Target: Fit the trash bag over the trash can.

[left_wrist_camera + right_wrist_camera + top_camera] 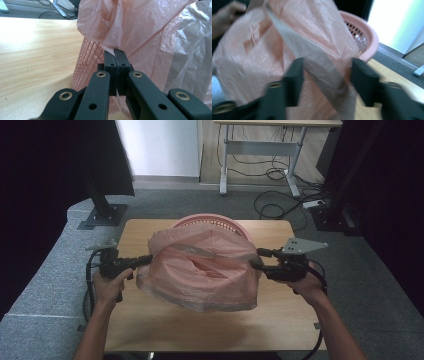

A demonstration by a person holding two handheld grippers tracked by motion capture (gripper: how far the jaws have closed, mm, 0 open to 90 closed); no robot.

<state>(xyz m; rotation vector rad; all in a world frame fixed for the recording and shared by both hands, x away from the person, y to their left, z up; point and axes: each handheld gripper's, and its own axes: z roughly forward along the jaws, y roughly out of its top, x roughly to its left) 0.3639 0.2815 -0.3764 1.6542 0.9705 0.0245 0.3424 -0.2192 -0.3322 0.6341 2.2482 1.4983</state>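
One pink plastic bag (200,270) hangs over the middle of the wooden table (200,330), stretched between two grippers, and one pink mesh basket (235,226) stands behind it against the table's far edge. The left gripper (146,260), toward the table's left edge, has its jaws pressed together on a pinch of the bag's rim; in the left gripper view (115,53) a sliver of pale film sticks out between the two black pads, and the basket's lattice wall (87,60) stands just behind. The right gripper (259,260), toward the table's right edge, touches the bag's other side. In the right gripper view (325,75) its two jaws stand apart with a loose fold of the bag (317,60) between them, the pads not pressing it; that picture is blurred. One hand holds each gripper.
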